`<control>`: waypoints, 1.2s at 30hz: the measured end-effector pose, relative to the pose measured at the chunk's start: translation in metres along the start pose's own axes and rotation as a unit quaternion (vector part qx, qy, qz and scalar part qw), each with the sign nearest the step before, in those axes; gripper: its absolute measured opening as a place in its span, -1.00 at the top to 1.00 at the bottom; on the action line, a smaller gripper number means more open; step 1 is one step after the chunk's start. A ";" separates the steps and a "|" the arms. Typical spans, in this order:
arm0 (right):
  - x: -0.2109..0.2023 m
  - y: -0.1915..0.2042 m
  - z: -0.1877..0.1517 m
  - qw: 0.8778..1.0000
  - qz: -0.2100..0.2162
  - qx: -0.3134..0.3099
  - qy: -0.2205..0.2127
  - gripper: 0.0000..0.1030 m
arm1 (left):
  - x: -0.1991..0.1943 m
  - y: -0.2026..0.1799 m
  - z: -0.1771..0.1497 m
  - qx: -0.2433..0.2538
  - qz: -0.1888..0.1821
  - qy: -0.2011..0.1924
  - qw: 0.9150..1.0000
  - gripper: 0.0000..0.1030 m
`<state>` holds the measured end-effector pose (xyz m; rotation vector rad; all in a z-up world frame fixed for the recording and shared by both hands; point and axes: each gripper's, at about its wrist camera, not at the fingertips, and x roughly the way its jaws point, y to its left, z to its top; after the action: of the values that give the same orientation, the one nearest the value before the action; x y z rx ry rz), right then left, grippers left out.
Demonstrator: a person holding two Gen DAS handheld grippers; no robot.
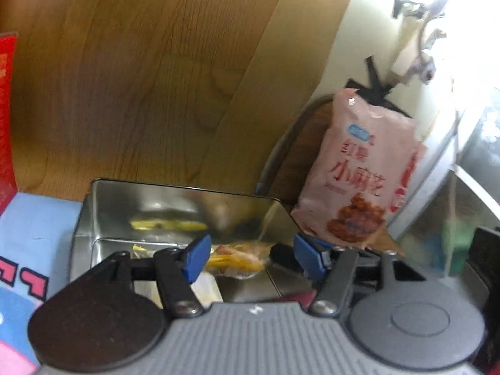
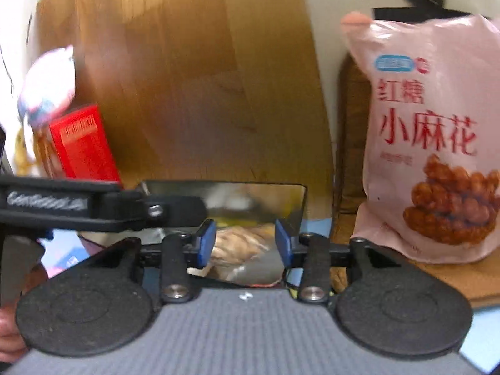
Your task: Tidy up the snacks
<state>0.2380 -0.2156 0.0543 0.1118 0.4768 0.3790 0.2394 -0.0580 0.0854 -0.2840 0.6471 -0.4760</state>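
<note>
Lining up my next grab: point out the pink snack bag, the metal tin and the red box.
pink snack bag (image 2: 428,137): right wrist view, on the red lettering.
metal tin (image 1: 187,200): left wrist view, on its inner back wall.
red box (image 2: 82,143): right wrist view, on its red side.

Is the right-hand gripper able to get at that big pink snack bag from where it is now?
Probably yes. The pink bag stands upright, off to the side of the right gripper, whose jaws are open and empty over the metal tin; nothing visibly blocks the way.
</note>
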 end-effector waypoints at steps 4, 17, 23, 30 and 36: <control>-0.029 0.010 -0.003 0.999 0.023 0.017 -0.021 0.12 | -0.068 0.031 -0.016 -0.006 -0.014 -0.034 0.999 -0.28; -0.017 0.163 -0.051 0.957 0.241 -0.099 0.126 0.02 | -0.201 0.163 -0.130 -0.210 0.089 -0.049 0.972 -0.15; 0.039 0.155 -0.037 0.968 0.179 -0.063 0.166 0.07 | -0.196 0.153 -0.146 -0.207 0.066 -0.045 0.975 -0.05; 0.047 0.145 -0.057 0.955 0.180 0.010 0.237 0.42 | -0.185 0.151 -0.152 -0.194 0.087 -0.039 0.976 0.46; 0.020 0.152 -0.076 0.938 0.234 0.051 0.249 0.42 | -0.195 0.155 -0.159 -0.207 0.074 -0.044 0.974 0.48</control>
<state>0.1686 -0.0664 0.0083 0.2341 0.9770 0.8612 0.0539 0.1565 0.0014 -0.6438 0.6723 -0.1790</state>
